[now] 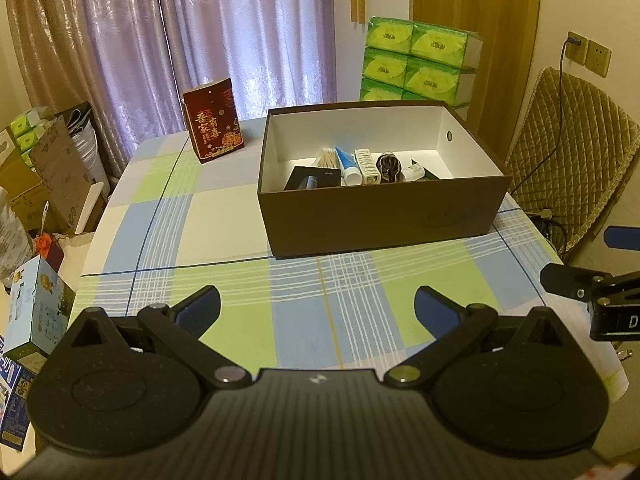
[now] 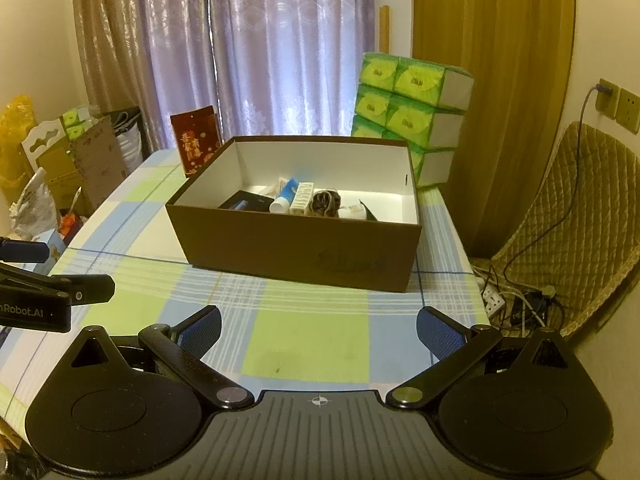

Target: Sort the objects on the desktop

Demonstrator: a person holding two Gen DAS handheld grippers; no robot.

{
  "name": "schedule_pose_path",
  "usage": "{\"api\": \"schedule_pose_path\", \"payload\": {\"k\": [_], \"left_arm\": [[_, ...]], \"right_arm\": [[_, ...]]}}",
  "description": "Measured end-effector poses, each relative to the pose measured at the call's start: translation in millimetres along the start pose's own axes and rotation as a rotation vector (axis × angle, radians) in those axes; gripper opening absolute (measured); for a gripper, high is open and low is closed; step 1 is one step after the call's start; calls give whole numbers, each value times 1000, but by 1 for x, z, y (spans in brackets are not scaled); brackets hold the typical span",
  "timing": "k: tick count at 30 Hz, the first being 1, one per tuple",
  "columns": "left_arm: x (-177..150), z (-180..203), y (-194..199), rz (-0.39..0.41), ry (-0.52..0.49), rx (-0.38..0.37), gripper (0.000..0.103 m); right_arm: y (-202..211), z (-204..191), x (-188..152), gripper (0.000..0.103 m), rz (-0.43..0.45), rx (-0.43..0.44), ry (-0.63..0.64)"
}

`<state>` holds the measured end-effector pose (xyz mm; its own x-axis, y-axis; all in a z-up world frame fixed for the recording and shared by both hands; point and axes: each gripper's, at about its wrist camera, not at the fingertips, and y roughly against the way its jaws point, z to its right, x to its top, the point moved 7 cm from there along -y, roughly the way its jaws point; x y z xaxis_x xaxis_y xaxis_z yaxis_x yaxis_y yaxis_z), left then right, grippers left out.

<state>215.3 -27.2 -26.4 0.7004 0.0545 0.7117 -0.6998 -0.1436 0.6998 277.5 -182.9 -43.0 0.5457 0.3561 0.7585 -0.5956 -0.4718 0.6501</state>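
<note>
A brown cardboard box [image 1: 384, 216] [image 2: 296, 252] with white inner walls stands on the checked tablecloth [image 1: 224, 216] [image 2: 304, 340]. Inside lie a blue-and-white tube [image 1: 347, 164] [image 2: 285, 197], a black flat case [image 1: 312, 179] [image 2: 246, 202], a white ribbed item [image 1: 367, 165] [image 2: 303, 199], a dark pouch [image 1: 388, 166] [image 2: 326, 202] and a small white bottle [image 1: 414, 171] [image 2: 354, 212]. My left gripper [image 1: 318, 310] is open over bare cloth, well short of the box. My right gripper [image 2: 319, 330] is open and empty too, in front of the box.
A red gift box [image 1: 214, 120] [image 2: 196, 146] stands upright at the table's far left. Stacked green tissue packs [image 1: 418, 64] [image 2: 412, 116] rise behind the brown box. A quilted chair [image 1: 572, 152] [image 2: 576, 216] and cables sit right; cartons [image 1: 48, 176] crowd the floor left.
</note>
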Motion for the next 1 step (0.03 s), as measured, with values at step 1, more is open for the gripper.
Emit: {"api": "schedule_pose_path", "payload": {"k": [1], "left_arm": [[1,-1,-2,1,-2,1,102]], "right_arm": [[-1,0,1,101,-1,-1,-1]]}}
